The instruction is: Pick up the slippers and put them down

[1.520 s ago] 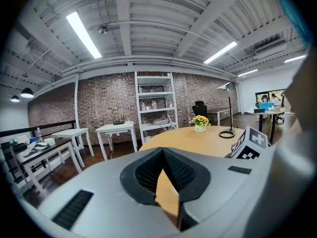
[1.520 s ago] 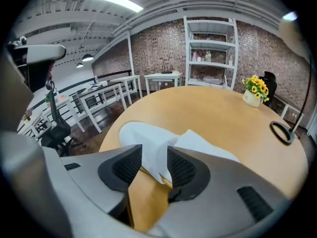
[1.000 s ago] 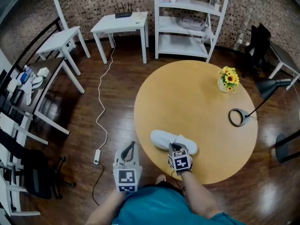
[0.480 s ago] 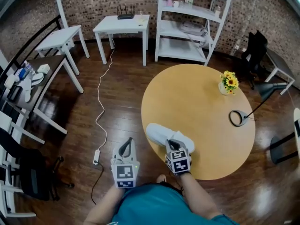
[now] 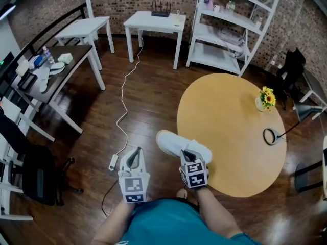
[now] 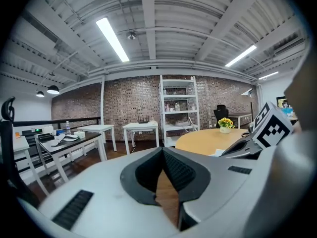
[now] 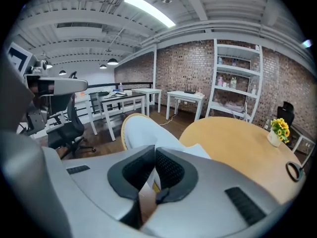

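Slippers (image 5: 172, 143) pinched at their near end in my right tongs (image 5: 190, 153). Long axis runs away leftward, the far end overhanging the surface (image 5: 240, 137) edge above the floor. My left tongs (image 5: 135, 152) are pressed together, empty, just beside.

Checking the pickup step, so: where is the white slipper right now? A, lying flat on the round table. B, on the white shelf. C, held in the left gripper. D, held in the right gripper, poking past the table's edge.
D: the right gripper is pinched shut on the white slipper, which juts out over the floor beyond the rim of the round table.
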The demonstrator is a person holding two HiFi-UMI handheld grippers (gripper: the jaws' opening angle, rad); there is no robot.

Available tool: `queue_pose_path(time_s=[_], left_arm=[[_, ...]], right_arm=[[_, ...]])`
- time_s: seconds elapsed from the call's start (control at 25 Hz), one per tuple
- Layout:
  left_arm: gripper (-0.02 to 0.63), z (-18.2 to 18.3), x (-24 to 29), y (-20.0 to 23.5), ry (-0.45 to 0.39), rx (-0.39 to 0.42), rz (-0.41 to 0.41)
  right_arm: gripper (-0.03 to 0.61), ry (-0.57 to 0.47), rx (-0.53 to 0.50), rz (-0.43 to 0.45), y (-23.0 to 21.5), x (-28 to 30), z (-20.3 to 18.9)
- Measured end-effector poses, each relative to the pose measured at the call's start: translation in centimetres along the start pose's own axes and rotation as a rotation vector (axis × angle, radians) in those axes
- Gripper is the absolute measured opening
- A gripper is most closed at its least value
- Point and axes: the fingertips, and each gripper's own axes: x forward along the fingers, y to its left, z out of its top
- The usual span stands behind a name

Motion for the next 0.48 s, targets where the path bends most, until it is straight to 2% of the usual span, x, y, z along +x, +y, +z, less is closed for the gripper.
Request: queue_pose_path(time_s=[0.24,0.48], left_arm=[[0.005,-1.8,-3.6,7.2,0.004,-0.025,0.072],[0.005,-3.9,-6.5,12.8,0.014,-0.053,0.154]], right_arm=[[0.023,-0.005,-0.047,0.043,6.8,2.5,1.9],[0.023,0.005,-0.092,0.092,11.8,4.6,3.1]])
